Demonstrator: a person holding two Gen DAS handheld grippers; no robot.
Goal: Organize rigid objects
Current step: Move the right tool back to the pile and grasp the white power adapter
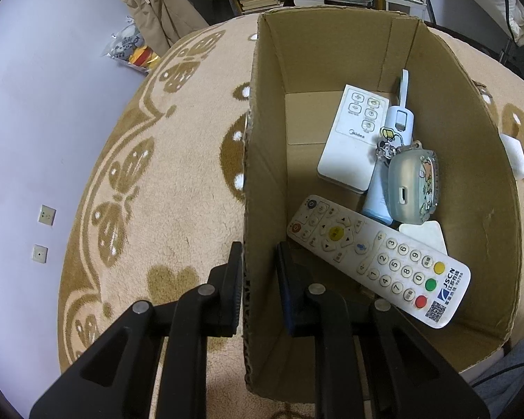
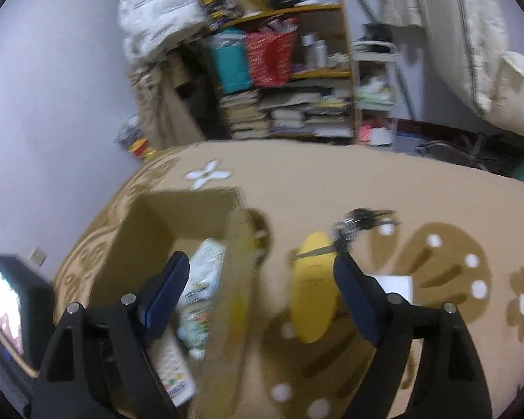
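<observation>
An open cardboard box (image 1: 332, 52) stands on a beige patterned blanket (image 1: 178, 188). Inside lie a long white remote (image 1: 377, 262), a white Midea remote (image 1: 356, 139), a blue-and-white stick device (image 1: 396, 132) and a translucent case with a keychain (image 1: 414, 188). My left gripper (image 1: 258, 258) is shut on the box's left wall. The right wrist view is blurred. There my right gripper (image 2: 260, 269) is open above the box's right wall (image 2: 234, 279), with nothing gripped. A yellow oval object (image 2: 312, 286) lies on the blanket just right of the box (image 2: 150, 230).
A black spring clip (image 2: 359, 223) and a small white box (image 2: 396, 284) lie beyond the yellow object. A white item (image 1: 513, 153) sits outside the box's right wall. A lit screen (image 2: 7, 303) is at the left. Crowded bookshelves (image 2: 290, 104) stand behind the blanket.
</observation>
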